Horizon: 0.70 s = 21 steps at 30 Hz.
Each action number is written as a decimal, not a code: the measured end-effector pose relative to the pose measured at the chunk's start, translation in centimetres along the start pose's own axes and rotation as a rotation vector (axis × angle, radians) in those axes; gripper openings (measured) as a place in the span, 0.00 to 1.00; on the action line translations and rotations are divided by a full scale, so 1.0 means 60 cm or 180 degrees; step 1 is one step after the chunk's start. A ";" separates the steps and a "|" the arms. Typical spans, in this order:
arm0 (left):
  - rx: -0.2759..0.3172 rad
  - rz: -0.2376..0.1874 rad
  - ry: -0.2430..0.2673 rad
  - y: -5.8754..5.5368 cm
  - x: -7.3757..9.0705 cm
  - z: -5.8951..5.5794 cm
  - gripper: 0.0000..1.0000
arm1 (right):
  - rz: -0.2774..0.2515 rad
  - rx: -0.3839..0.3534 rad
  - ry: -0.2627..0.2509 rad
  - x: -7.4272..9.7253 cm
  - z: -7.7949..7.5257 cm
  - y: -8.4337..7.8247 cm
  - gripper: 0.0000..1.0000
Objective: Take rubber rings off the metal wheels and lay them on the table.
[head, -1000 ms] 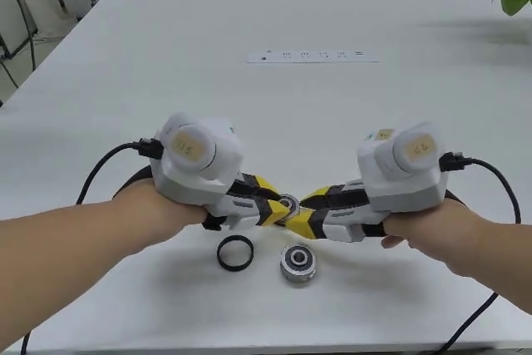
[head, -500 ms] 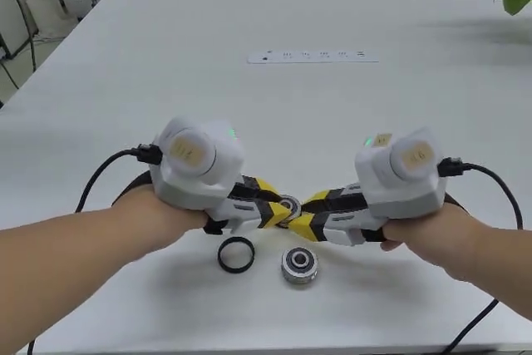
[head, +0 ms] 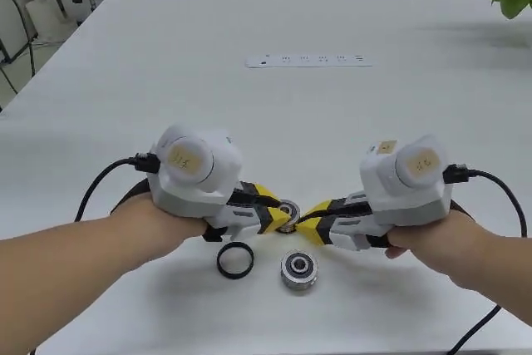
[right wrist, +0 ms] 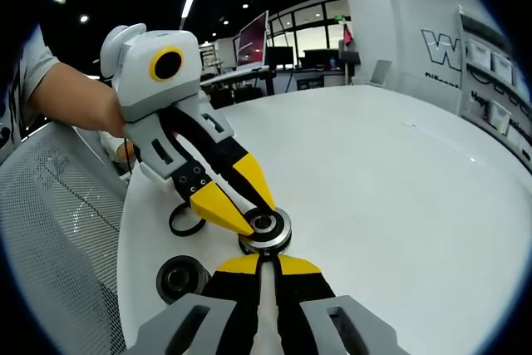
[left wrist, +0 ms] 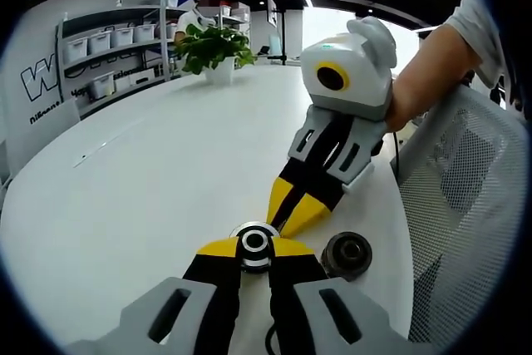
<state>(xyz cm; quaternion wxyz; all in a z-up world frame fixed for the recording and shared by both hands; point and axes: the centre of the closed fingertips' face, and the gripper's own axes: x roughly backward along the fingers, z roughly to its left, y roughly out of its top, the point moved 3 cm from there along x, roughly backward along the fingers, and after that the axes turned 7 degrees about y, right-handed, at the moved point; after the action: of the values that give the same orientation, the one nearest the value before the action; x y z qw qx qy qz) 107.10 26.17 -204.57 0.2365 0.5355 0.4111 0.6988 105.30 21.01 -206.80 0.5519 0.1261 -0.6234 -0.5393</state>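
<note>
Right, wide white table [head: 349, 122], smooth, with shelves [left wrist: 108, 43] beyond; left gripper [head: 281, 215] clamped on the metal wheel [head: 288, 208], held just above the tabletop; right gripper [head: 302, 219], jaws drawn together at the wheel's rim; wheel likely stiff, weighty; its rubber probably soft, stretchy, so pinch the edge; one loose ring [head: 235, 260] lies below.

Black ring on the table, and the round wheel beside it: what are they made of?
Black ring: probably rubber. It looks dull, matte black, thin and open in the middle.
Wheel: seemingly metal. Its silvery-grey face catches the light around a darker centre.
</note>
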 end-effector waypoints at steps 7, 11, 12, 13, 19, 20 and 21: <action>-0.0001 -0.0002 0.0016 0.000 0.000 0.000 0.07 | -0.0067 -0.0242 -0.0025 0.001 -0.004 0.000 0.00; 0.0008 -0.0012 0.0027 -0.001 0.000 0.000 0.07 | -0.0129 -0.0458 -0.0025 0.002 -0.008 0.000 0.00; 0.0006 -0.0012 0.0029 -0.001 0.000 0.000 0.07 | -0.0155 -0.0523 -0.0022 0.002 -0.009 -0.001 0.00; 0.0005 -0.0010 0.0030 -0.001 0.000 0.001 0.07 | -0.0185 -0.0562 -0.0040 0.003 -0.011 0.000 0.00; 0.0000 -0.0003 0.0031 -0.001 0.001 0.000 0.07 | -0.0406 -0.0873 -0.0098 0.013 -0.024 0.011 0.00; -0.0001 -0.0002 0.0031 -0.001 0.001 0.000 0.07 | -0.0423 -0.0891 -0.0095 0.013 -0.021 0.012 0.00; -0.0002 -0.0001 0.0031 -0.001 0.001 0.000 0.07 | -0.0422 -0.0892 -0.0096 0.013 -0.018 0.012 0.00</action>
<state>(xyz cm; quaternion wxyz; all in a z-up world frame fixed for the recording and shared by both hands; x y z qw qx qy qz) 107.08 26.23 -204.60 0.2348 0.5320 0.4122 0.7014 106.25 20.10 -205.99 0.5179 0.0807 -0.5406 -0.6581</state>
